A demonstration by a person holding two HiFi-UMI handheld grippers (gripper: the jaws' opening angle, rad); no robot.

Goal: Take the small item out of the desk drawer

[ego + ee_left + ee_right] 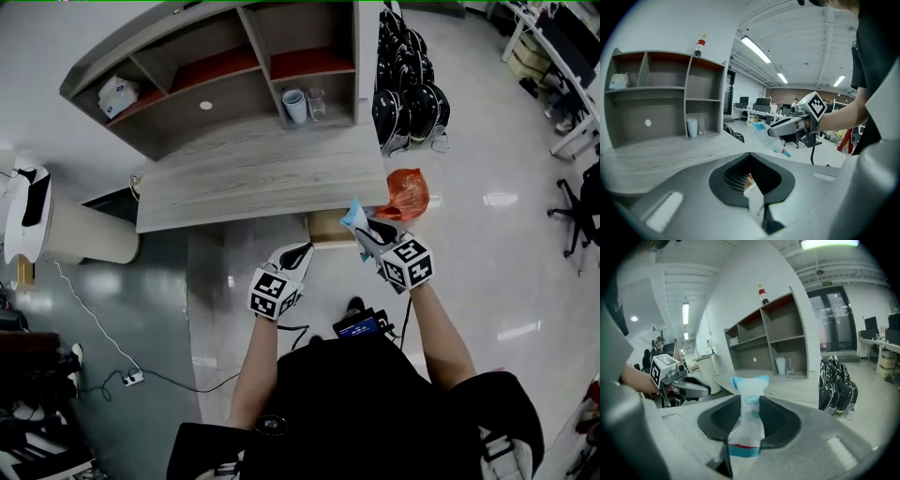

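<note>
A small white packet with blue ends [750,411] stands upright between the jaws of my right gripper [747,427], which is shut on it. In the head view that gripper [364,234] holds the packet [354,216] over the open drawer [328,228] under the front edge of the wooden desk [253,173]. My left gripper [298,251] hovers to the left of the drawer, off the desk. Its jaws [754,187] stand slightly apart with nothing between them. In the left gripper view the packet [766,136] hangs from the right gripper [776,132].
An orange bag [408,192] lies at the desk's right corner. Black helmets [408,89] are piled beside the desk. A cup [293,105] stands in the shelf unit. A white cylindrical bin [84,234] and a floor cable [131,377] are at the left.
</note>
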